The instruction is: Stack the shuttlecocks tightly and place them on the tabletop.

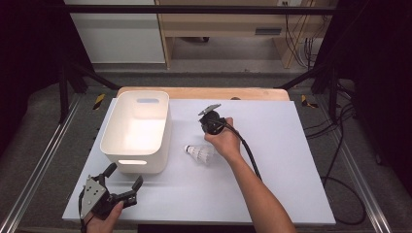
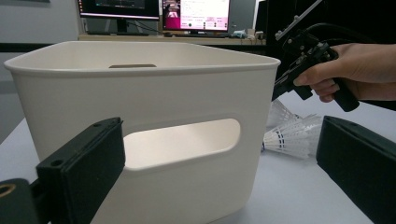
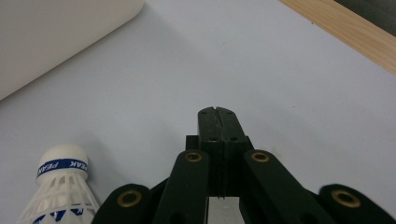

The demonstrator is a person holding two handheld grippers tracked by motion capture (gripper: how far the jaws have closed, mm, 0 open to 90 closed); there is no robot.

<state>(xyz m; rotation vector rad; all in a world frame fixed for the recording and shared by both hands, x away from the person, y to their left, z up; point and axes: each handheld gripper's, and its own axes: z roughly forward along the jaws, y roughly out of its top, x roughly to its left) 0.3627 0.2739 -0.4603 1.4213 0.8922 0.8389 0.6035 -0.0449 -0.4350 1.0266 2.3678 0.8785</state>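
Nearest the high camera, my left gripper (image 1: 125, 180) sits at the table's near edge, jaws spread wide, holding nothing. Its own view looks straight at the white bin (image 2: 149, 126), handle slot facing me. Right of the bin lies the shuttlecock (image 1: 200, 153) on its side on the white table (image 1: 291, 160), cork pointing toward the bin. My right gripper (image 1: 210, 112) is just beyond the shuttlecock, near but apart from it; in its own view the jaws are pressed together, clamping nothing, with the cork (image 3: 62, 161) low at the left.
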